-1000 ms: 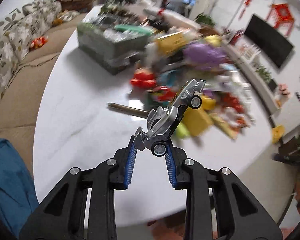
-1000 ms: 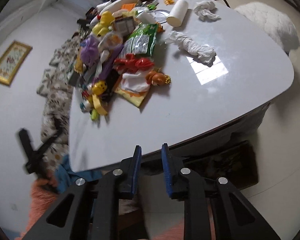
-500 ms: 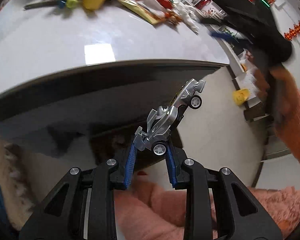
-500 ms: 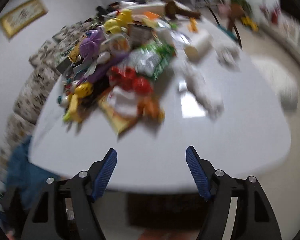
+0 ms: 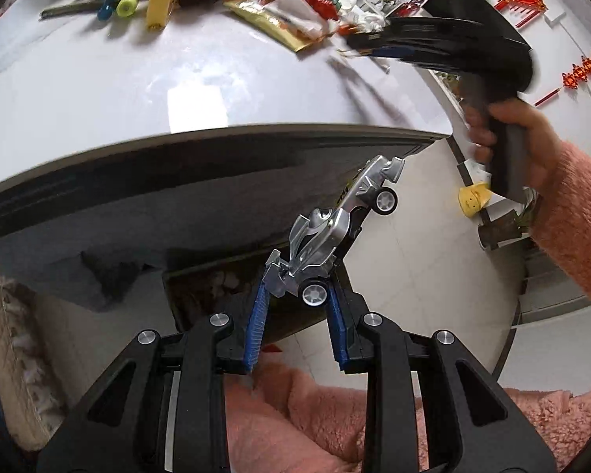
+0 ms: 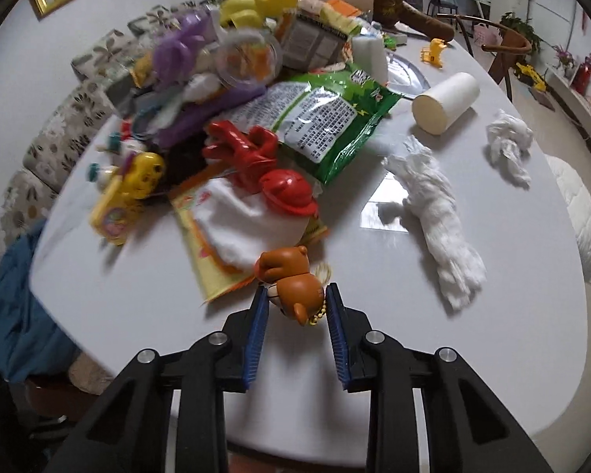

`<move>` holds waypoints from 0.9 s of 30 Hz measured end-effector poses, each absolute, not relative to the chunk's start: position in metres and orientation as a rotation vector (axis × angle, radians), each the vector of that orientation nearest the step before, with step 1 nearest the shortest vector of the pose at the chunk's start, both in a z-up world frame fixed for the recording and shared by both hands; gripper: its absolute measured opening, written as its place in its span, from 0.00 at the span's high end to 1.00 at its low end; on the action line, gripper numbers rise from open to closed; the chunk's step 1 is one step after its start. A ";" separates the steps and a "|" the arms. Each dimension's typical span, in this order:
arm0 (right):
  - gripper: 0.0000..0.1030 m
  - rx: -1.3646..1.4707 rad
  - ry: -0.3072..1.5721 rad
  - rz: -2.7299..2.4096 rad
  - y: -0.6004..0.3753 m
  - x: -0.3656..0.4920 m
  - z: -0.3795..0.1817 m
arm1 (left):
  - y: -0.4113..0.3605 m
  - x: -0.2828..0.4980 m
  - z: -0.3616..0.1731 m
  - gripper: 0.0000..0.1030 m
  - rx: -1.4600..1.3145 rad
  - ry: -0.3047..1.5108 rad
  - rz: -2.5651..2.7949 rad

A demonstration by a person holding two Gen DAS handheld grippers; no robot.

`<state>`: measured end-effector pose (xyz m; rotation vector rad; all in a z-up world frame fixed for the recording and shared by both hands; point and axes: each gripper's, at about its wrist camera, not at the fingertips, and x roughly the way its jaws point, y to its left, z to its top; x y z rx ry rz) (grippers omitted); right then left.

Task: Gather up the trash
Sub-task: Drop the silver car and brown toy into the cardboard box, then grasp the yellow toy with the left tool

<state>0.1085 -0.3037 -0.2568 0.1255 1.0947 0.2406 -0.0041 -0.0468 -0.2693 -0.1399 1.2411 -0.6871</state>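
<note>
My left gripper (image 5: 295, 299) is shut on a silver toy car (image 5: 335, 228) and holds it below the edge of the white table (image 5: 138, 90), over a dark bin (image 5: 216, 287) on the floor. My right gripper (image 6: 293, 303) has its jaws on both sides of a brown bear toy (image 6: 291, 280) at the near end of a pile of toys and wrappers. Whether it grips the bear I cannot tell. Crumpled white tissues (image 6: 437, 213) lie to the right. A second tissue wad (image 6: 508, 146) lies farther right. The right gripper also shows, blurred, in the left wrist view (image 5: 445, 39).
A green snack bag (image 6: 327, 114), a red toy (image 6: 256, 149), a yellow toy (image 6: 130, 197), a paper roll (image 6: 445, 102) and a yellow-orange wrapper (image 6: 212, 236) lie on the table. A sofa (image 6: 51, 134) stands left, chairs (image 6: 504, 47) behind.
My left gripper stayed low by the table edge with the car. My right gripper moved forward over the table and narrowed its jaws around the brown bear.
</note>
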 end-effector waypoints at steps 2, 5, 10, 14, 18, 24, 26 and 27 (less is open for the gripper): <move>0.71 0.164 1.095 0.273 -0.309 0.088 -0.248 | -0.048 -0.004 -0.272 0.74 -0.134 1.250 -0.684; 0.71 0.169 1.116 0.311 -0.304 0.049 -0.243 | -0.054 -0.006 -0.285 0.74 -0.101 1.283 -0.676; 0.71 0.147 1.269 0.322 -0.295 -0.013 -0.297 | -0.068 -0.014 -0.334 0.73 -0.059 1.381 -0.648; 0.71 0.177 1.411 0.252 -0.303 -0.029 -0.387 | -0.083 -0.012 -0.399 0.73 -0.051 1.491 -0.584; 0.70 0.192 1.494 0.161 -0.317 -0.025 -0.469 | -0.100 -0.004 -0.482 0.72 -0.010 1.619 -0.493; 0.29 0.211 1.556 0.042 -0.335 -0.026 -0.540 | -0.112 0.004 -0.568 0.33 0.107 1.768 -0.343; 0.28 0.223 1.564 0.030 -0.338 -0.037 -0.543 | -0.112 0.002 -0.571 0.33 0.110 1.780 -0.341; 0.27 0.224 1.569 0.029 -0.339 -0.039 -0.540 | -0.111 0.001 -0.569 0.30 0.115 1.778 -0.334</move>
